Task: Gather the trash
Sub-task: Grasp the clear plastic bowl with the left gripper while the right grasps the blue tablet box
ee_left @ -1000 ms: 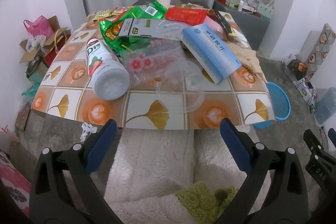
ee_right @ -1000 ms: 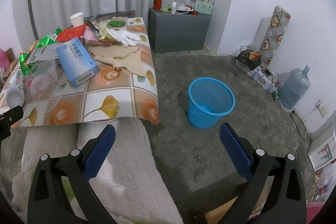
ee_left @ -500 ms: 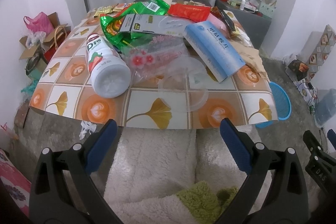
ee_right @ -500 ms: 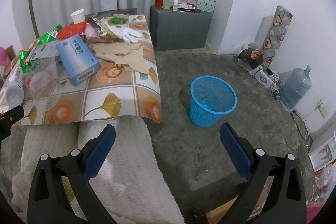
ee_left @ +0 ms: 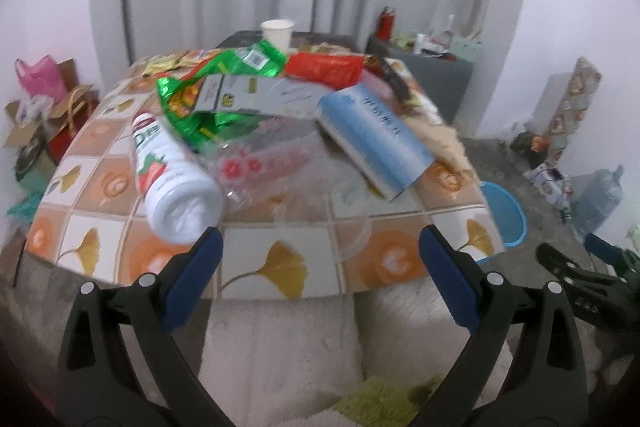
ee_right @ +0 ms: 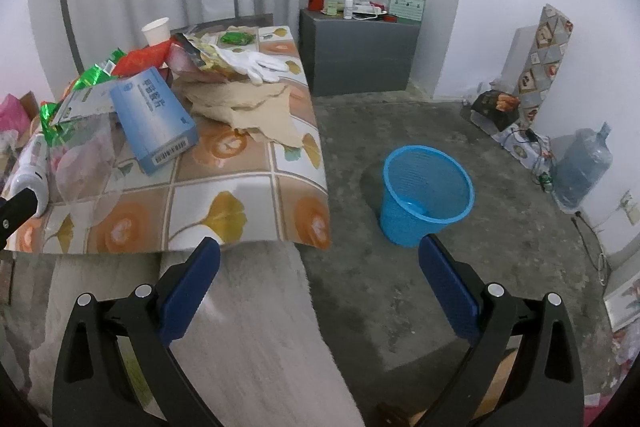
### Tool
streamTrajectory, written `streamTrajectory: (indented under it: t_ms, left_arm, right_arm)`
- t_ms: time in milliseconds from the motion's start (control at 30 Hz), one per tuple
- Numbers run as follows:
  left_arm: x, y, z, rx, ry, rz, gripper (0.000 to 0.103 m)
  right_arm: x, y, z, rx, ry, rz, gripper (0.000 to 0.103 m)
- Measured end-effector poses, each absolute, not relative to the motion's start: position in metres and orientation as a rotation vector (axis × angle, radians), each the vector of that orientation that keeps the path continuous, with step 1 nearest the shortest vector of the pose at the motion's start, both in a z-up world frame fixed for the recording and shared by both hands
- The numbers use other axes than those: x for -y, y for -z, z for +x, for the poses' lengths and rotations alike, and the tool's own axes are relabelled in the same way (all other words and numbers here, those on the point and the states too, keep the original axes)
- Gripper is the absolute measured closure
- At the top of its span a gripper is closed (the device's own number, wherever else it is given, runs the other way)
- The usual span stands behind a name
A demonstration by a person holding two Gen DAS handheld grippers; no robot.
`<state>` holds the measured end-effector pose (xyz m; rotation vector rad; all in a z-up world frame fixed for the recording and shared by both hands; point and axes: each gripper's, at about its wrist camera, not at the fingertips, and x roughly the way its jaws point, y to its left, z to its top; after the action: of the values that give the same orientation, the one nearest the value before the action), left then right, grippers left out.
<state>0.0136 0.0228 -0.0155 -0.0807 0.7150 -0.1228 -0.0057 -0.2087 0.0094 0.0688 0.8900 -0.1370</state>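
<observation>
Trash is still heaped on the desk (ee_left: 256,269): a white bottle (ee_left: 172,179) on its side near the front edge, a blue box (ee_left: 376,143), a green wrapper (ee_left: 224,67), a red packet (ee_left: 324,69), a paper cup (ee_left: 277,33) at the back. Over the last second the left gripper (ee_left: 320,267) has pushed in closer, so its spread, empty jaws now overlap the desk's front edge, one tip just beside the bottle. The right gripper (ee_right: 320,275) also hangs wide and empty, and has edged nearer the blue basket (ee_right: 426,195) on the floor. Nothing is collected yet; I'd say the first pick is about to start, likely the bottle.
</observation>
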Motion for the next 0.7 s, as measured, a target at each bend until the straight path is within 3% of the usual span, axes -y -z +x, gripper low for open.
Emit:
streamTrajectory:
  t_ms: [333,700]
  left_arm:
    - [-0.003,0.019,0.048,-0.720,0.180,0.011,0.009]
    - [0.013,0.046,0.082,-0.783,0.087,0.138,0.011]
  right_arm:
    - [0.214,-0.011,0.049,-0.860,-0.094,0.191,0.007]
    - [0.168,-0.001,0.177,-1.014,-0.636,0.314,0.007]
